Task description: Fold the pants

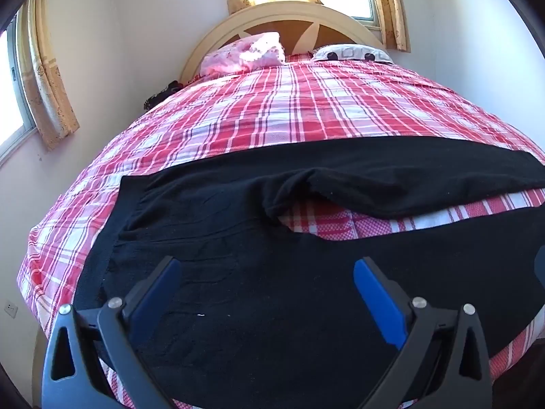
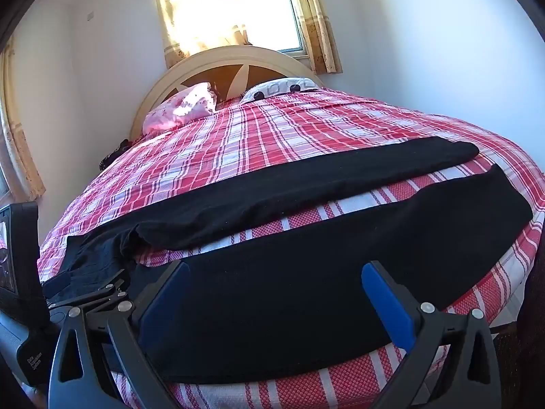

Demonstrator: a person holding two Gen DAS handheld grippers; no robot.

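Black pants [image 1: 259, 272] lie flat across the near end of a bed with a red and white plaid cover [image 1: 272, 109]. The waist is at the left and the two legs run to the right, spread apart with plaid showing between them. My left gripper [image 1: 267, 266] is open and empty, low over the waist and seat part. My right gripper [image 2: 276, 269] is open and empty over the near leg [image 2: 306, 272]. The far leg [image 2: 306, 184] lies beyond it. The left gripper's body [image 2: 85, 293] shows at the left of the right wrist view.
A pink pillow [image 1: 248, 52] and a white patterned pillow [image 1: 351, 52] lie at the cream headboard [image 1: 289, 10]. Curtained windows sit behind the headboard and on the left wall. Dark items [image 1: 163, 93] lie at the bed's far left edge. The bed's near edge is just below the grippers.
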